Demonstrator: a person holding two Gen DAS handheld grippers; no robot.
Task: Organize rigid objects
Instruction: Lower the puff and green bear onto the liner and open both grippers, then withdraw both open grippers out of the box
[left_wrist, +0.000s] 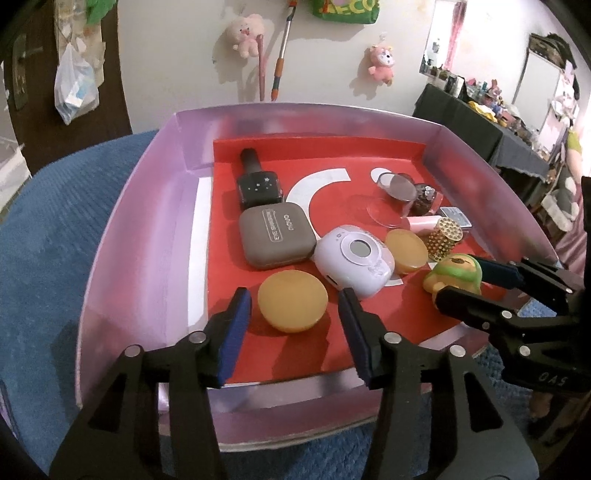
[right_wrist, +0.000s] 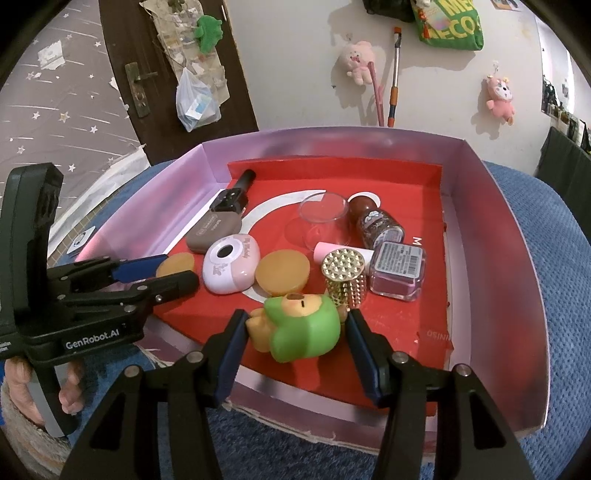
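the pink-walled tray (right_wrist: 517, 258) holds everything. near its front edge the green toy figure (right_wrist: 306, 332) sits pinched in the right gripper (right_wrist: 295, 332); it looks light, smooth, best squeezed across its body. left gripper (left_wrist: 295, 306) is spread around the amber disc (left_wrist: 293, 301), not touching.
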